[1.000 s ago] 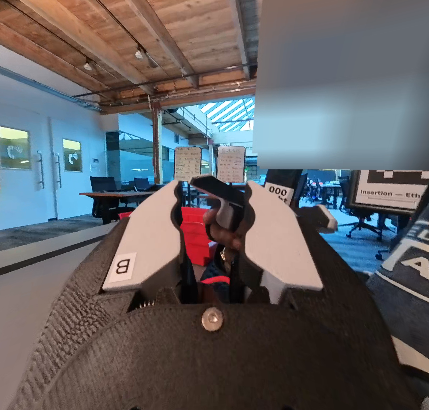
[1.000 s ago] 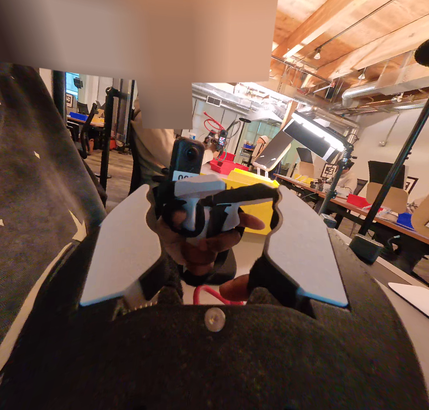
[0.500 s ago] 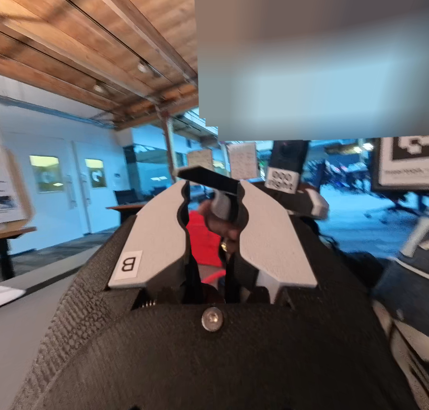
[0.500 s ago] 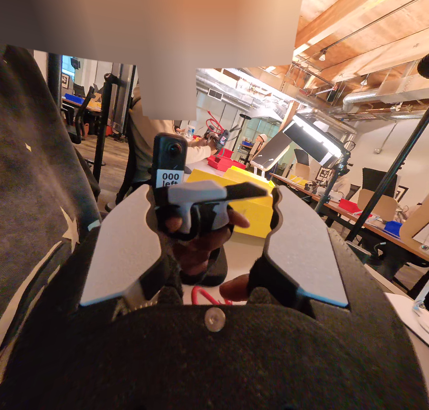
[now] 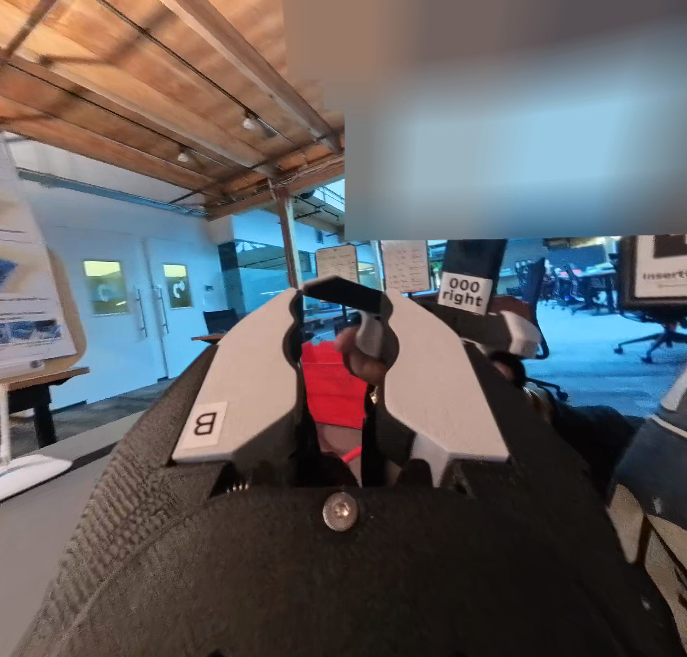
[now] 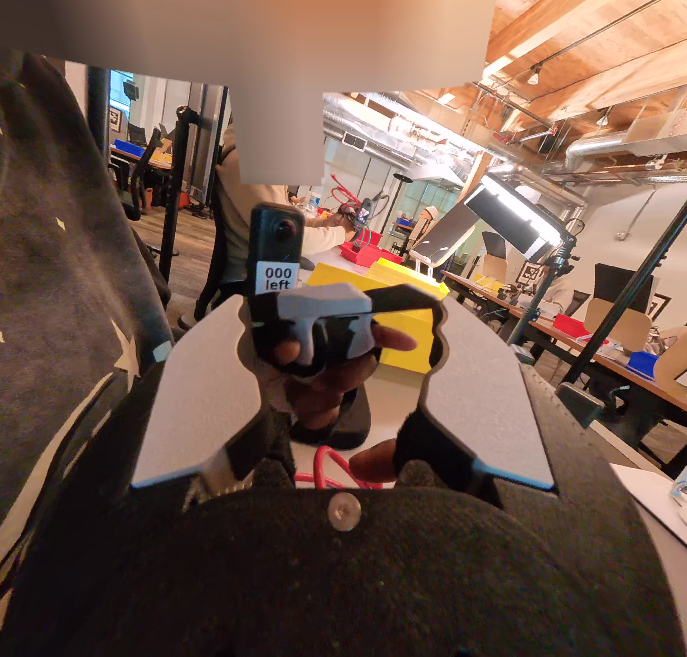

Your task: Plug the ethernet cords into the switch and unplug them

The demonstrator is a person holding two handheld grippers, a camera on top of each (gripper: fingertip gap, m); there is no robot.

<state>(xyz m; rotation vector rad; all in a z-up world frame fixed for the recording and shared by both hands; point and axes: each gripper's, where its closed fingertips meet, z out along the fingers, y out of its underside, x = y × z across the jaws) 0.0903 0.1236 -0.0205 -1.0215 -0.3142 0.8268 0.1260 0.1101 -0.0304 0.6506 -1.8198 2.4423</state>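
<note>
- The left gripper has its grey jaws narrowly parted, with nothing gripped between them.
- The right gripper has its jaws set wide and is also empty. The two grippers face each other, tips close together, above the tabletop.
- A red ethernet cord lies looped on the pale tabletop, below the gap of the right jaws. The left wrist view shows only a short red piece of it, low between the left jaws.
- A red bin stands farther along the tabletop on one side, and yellow bins stand on the other.
- The wooden plank ceiling has beams and track lights, and a metal duct runs beneath it.
- White doors with small windows, whiteboards and an office chair stand beyond.
- A lit light panel on a stand tilts over a neighbouring table, where a person's cream sleeve reaches.
</note>
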